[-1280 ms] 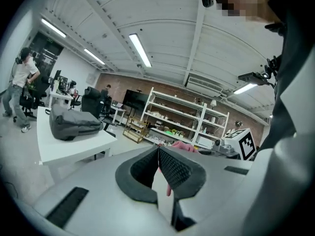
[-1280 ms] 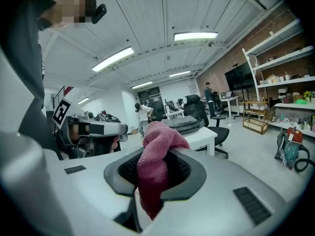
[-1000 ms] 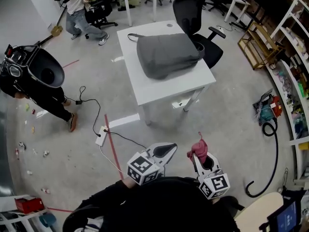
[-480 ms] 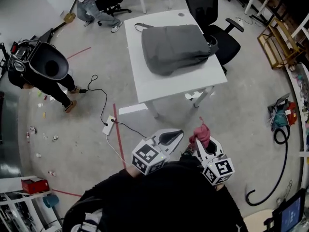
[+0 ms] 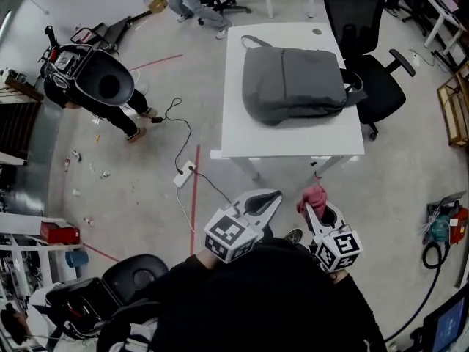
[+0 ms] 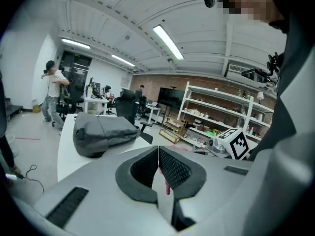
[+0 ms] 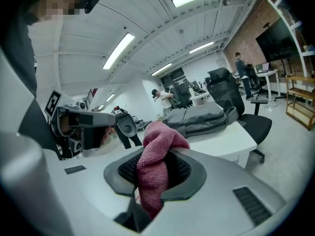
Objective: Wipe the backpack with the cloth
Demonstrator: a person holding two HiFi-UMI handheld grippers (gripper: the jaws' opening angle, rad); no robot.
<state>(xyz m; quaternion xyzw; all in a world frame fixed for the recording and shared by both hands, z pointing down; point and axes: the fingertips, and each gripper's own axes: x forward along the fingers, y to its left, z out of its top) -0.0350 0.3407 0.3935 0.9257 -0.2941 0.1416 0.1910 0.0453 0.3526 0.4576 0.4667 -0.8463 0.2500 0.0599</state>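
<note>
A grey backpack lies flat on a white table ahead of me; it also shows in the left gripper view as the backpack and in the right gripper view as the backpack. My right gripper is shut on a pink cloth, which bunches up between the jaws, the cloth filling the right gripper view's middle. My left gripper is shut with nothing in it, jaws pressed together. Both grippers hang short of the table's near edge.
A black office chair stands at the table's right side. A power strip and cables lie on the floor left of the table, beside a red tape line. A person stands at the left. Shelving lines the far wall.
The table and backpack have drawn closer and shifted right in the head view as I walked toward them. Both grippers kept their places before my body, the cloth still held.
</note>
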